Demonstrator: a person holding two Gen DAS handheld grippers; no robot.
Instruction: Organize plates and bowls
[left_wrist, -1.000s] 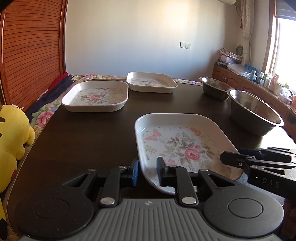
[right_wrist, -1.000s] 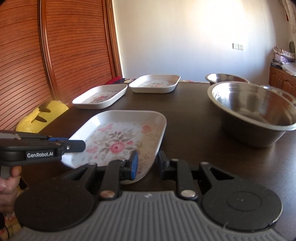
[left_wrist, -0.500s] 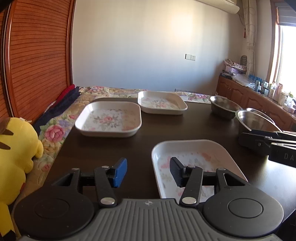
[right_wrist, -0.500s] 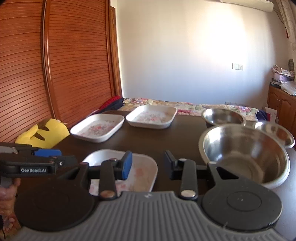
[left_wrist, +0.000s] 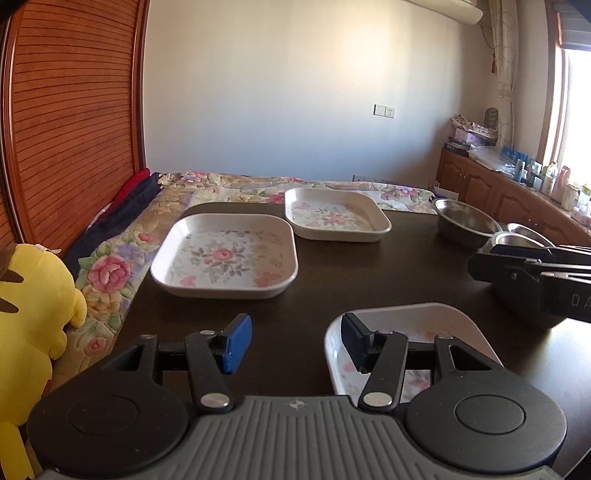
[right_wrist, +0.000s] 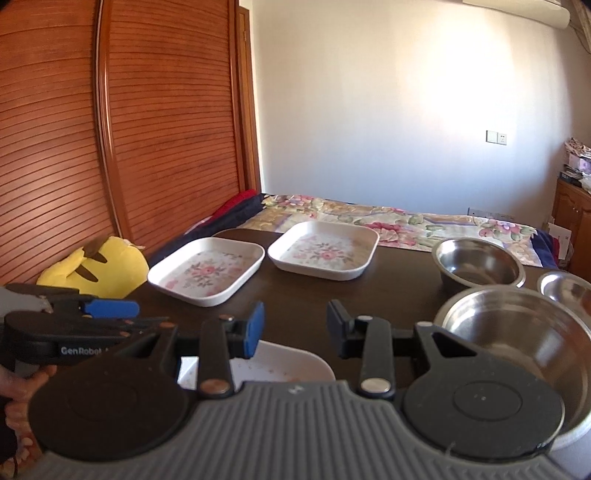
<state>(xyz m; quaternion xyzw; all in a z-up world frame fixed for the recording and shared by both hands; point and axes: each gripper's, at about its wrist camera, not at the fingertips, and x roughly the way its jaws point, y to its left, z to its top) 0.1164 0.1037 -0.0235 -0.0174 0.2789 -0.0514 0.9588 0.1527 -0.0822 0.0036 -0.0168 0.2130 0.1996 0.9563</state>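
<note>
A bedroom with a slatted wooden wardrobe and a pale wall frames a dark wooden table (left_wrist: 369, 280) pushed up against a bed with a floral quilt (right_wrist: 406, 221). A yellow plush toy (left_wrist: 33, 314) sits at the table's left edge.

Both tools are raised above the table and empty. The left gripper (left_wrist: 295, 341) has its jaws spread wide with nothing between them; the right gripper (right_wrist: 295, 326) is likewise wide open and holds nothing. The nearest floral plate (left_wrist: 406, 332) lies flat on the table just below and between them, partly hidden under the tools.

The step in hand looks like picking up a plate to stack it on another. To do it well, I would bring one gripper down to the plate's raised rim, set one finger inside the lip and one outside, and close firmly, since the smooth rim may slip. Lift it level, then lower it squarely into a matching plate so the corners line up.

Counted: three square floral plates, namely the near one, the middle plate (right_wrist: 207, 269) and the far plate (right_wrist: 325, 251), which sit just beside each other. Three steel bowls: a large bowl (right_wrist: 517, 339) nearest, a medium bowl (right_wrist: 478, 266) behind it, and a small bowl (right_wrist: 567, 290) at the right edge.
</note>
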